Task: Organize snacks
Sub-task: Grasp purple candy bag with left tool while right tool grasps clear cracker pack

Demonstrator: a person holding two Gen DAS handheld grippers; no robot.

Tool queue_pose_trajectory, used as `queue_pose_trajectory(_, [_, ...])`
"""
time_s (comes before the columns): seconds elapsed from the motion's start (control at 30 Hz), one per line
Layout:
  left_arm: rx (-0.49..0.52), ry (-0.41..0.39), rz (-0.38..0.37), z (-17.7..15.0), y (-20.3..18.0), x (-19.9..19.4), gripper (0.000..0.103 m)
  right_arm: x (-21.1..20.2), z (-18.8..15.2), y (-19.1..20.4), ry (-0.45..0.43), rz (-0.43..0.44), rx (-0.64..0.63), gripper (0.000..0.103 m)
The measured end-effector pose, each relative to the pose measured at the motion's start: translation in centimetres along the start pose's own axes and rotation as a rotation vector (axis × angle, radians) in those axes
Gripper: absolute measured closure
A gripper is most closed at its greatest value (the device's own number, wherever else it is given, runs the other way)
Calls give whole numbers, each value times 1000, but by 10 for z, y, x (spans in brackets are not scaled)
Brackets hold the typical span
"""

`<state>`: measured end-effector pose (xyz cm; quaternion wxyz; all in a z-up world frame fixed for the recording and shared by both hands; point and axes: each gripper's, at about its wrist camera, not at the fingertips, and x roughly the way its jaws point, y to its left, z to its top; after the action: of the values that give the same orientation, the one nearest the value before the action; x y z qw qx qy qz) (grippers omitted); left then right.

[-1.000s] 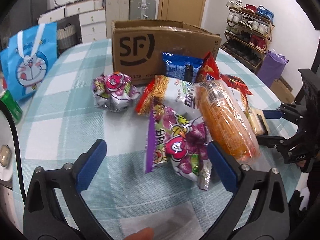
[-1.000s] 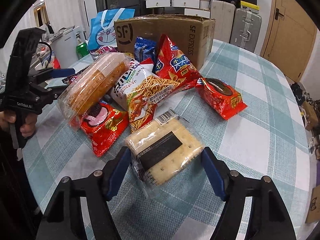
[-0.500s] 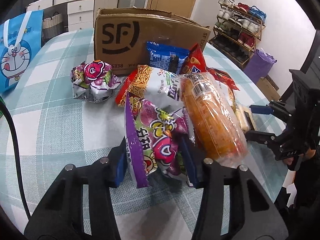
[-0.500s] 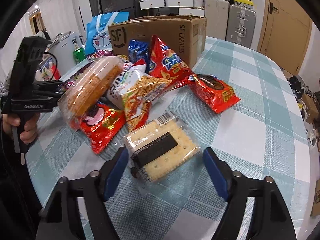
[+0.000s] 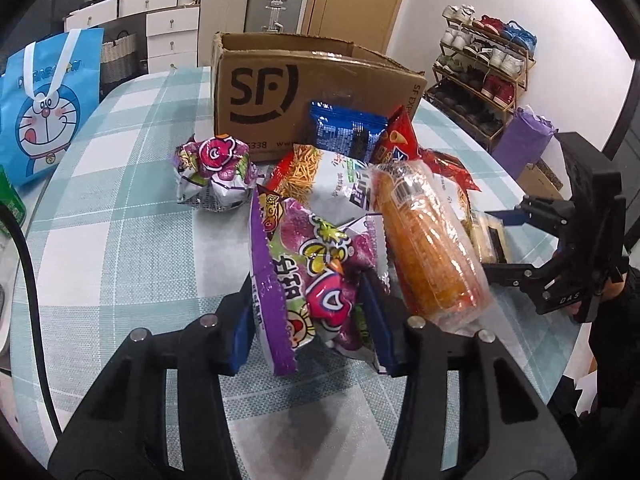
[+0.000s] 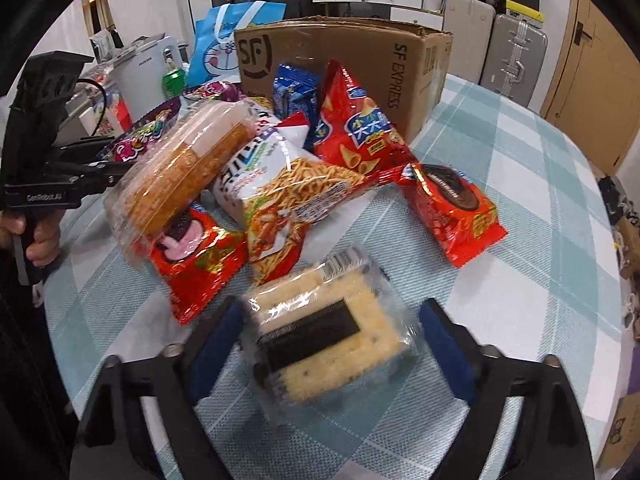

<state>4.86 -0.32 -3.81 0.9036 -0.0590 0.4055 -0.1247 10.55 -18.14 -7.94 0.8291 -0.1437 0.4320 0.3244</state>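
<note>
Left gripper (image 5: 312,332): matte black frame, two forked black arms, each tipped with a blue pad on the inner face of the fingers (image 5: 242,334). Round silver screw heads sit on top of each arm, two per side. A black cable (image 5: 30,272) runs along the left edge of its view. From the other camera it shows a boxy black top block, a pistol-style handle and white lettering on the side.

Right gripper (image 6: 332,340): same build, black arms, blue pads, silver screws. From the side its body carries small white lettering reading "DAS". The hand (image 5: 608,290) on it comes out of a dark sleeve (image 5: 612,344).
</note>
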Motion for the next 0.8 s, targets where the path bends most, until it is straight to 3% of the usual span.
queue_pose_trajectory(0.17, [3,-23,4,0,1,-10,57,-9,-8,4,-40,-10,10,32])
queue_pose_trajectory(0.4, [6,-79,22,4,-2,-27,57,-39,-15,9,-143,-36,54,33])
queue_pose_trajectory(0.8, [34,-241,134,28,-5,-84,57,-112,25,29,-365,-128,72,33])
